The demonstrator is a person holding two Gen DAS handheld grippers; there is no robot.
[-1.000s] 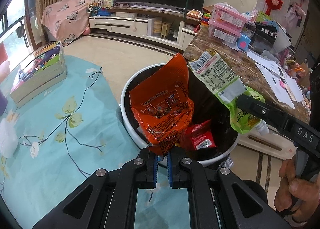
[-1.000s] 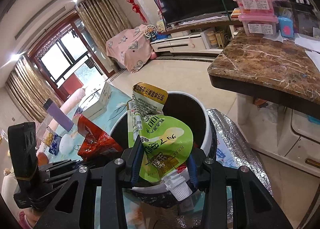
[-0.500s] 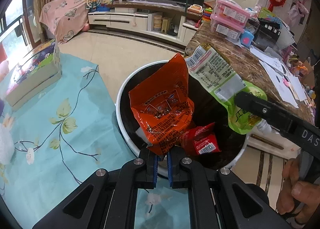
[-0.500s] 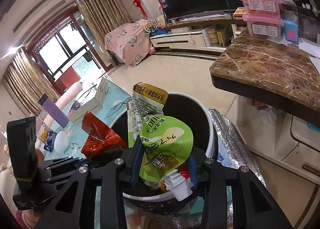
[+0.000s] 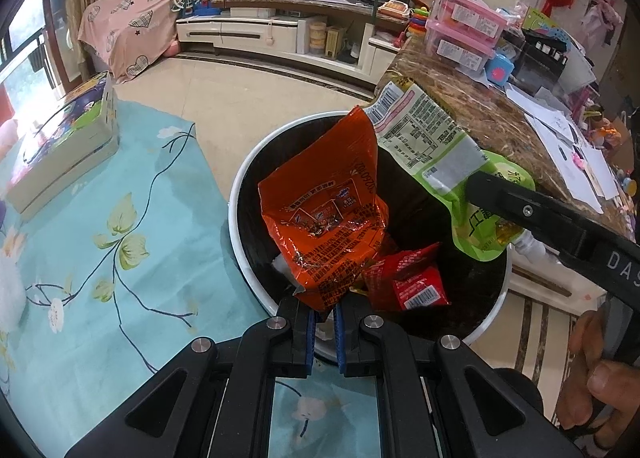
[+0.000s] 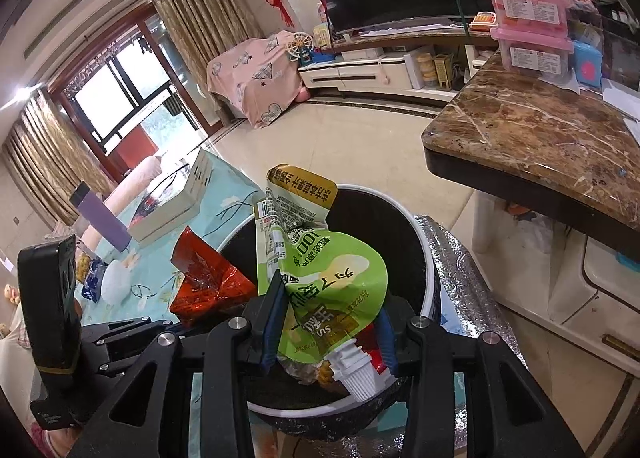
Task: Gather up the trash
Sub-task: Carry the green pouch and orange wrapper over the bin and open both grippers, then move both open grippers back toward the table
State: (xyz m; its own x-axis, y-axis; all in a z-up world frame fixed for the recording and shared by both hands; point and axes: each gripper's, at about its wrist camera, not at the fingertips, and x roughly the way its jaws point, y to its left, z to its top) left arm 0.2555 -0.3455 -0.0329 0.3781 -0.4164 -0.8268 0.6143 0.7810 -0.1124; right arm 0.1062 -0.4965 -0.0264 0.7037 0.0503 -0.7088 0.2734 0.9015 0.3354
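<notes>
A round bin (image 5: 237,194) with a white rim and a black liner stands on the floor. My left gripper (image 5: 323,312) is shut on the lower edge of an orange snack bag (image 5: 324,218), which stands upright over the bin's near side. My right gripper (image 6: 328,322) is shut on a green spouted pouch (image 6: 332,278) above the bin (image 6: 426,254), spout end toward the camera. In the left wrist view the pouch (image 5: 436,146) hangs over the bin's far right rim. A red packet (image 5: 408,284) lies inside the bin.
A brown marble table (image 6: 540,146) with pink boxes and papers juts out right of the bin. Left of it a teal flowered cloth (image 5: 100,258) carries a flat box (image 5: 60,146) and a purple bottle (image 6: 100,218). Silver foil (image 6: 472,278) lies beside the bin. A hand (image 5: 600,378) grips the right tool.
My left gripper has carried the orange bag a little further over the bin. The right gripper and the green pouch have stayed put.
</notes>
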